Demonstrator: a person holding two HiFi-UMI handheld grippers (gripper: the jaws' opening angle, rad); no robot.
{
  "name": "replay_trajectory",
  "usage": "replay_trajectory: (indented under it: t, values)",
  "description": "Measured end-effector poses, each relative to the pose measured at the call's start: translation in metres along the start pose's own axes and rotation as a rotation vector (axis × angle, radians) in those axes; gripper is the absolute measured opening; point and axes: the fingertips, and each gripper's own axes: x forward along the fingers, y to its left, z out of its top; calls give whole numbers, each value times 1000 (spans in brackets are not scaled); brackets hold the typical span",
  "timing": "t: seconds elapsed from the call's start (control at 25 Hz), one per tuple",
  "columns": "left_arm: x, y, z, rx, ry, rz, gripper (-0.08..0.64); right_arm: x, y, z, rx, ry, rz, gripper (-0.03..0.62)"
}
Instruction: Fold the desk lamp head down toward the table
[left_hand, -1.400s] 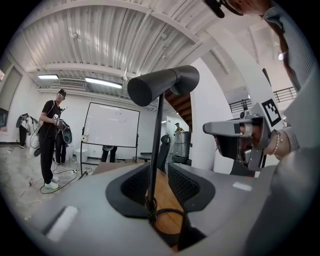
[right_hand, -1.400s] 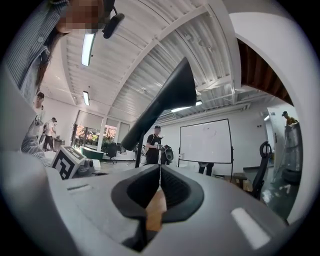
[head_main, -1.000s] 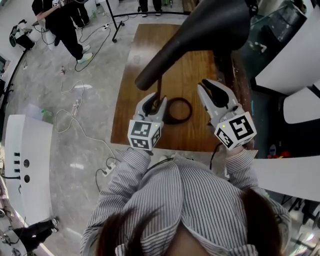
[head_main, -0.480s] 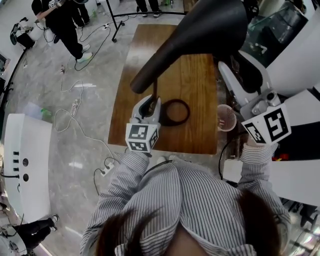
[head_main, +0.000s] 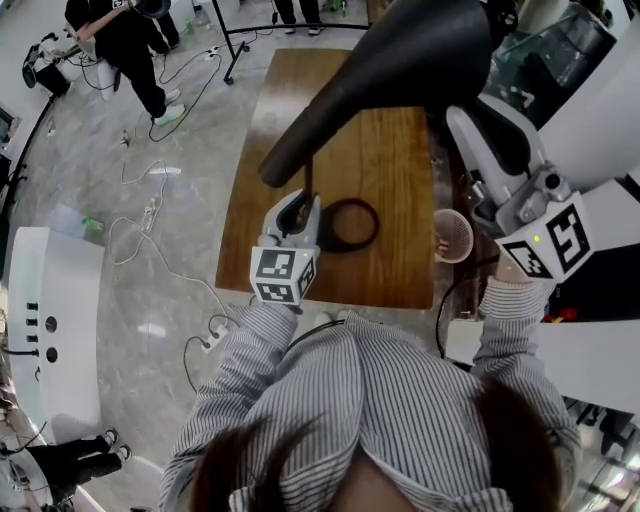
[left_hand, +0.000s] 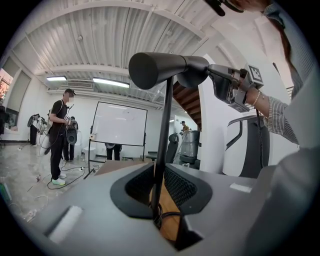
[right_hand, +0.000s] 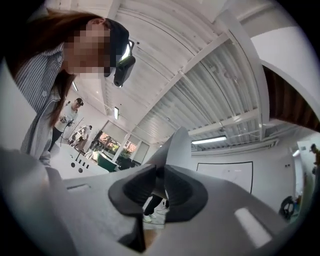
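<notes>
A black desk lamp stands on the wooden table (head_main: 390, 255). Its ring base (head_main: 375, 228) lies flat, and its thin stem (head_main: 308, 185) rises to a long cone-shaped head (head_main: 400, 70). My left gripper (head_main: 305, 200) is shut on the stem low down; in the left gripper view the stem (left_hand: 165, 125) runs up between its pads to the head (left_hand: 160, 67). My right gripper (head_main: 478, 122) is raised at the head's wide end (left_hand: 200, 67), its jaws closing. The right gripper view shows the head's grey edge (right_hand: 175, 150) pinched between the pads.
A small pink round object (head_main: 455, 235) sits at the table's right edge. White chairs (head_main: 600, 100) crowd the right side. Cables (head_main: 150, 215) trail over the floor on the left, a white cabinet (head_main: 50, 330) stands nearer, and a person (head_main: 120, 40) is far left.
My right gripper rose from beside the lamp base to the head's wide end, opened wide on the way, and closed on it. The left gripper kept its hold on the stem.
</notes>
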Motion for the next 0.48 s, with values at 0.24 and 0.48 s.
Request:
replay_trajectory:
  t: [0.24, 0.48]
  values:
    - [1, 0, 1, 5, 3, 0, 52, 0, -2, 1, 10, -18, 16, 43]
    - [2, 0, 1, 6, 2, -9, 52, -8, -7, -12, 64, -31, -1, 40]
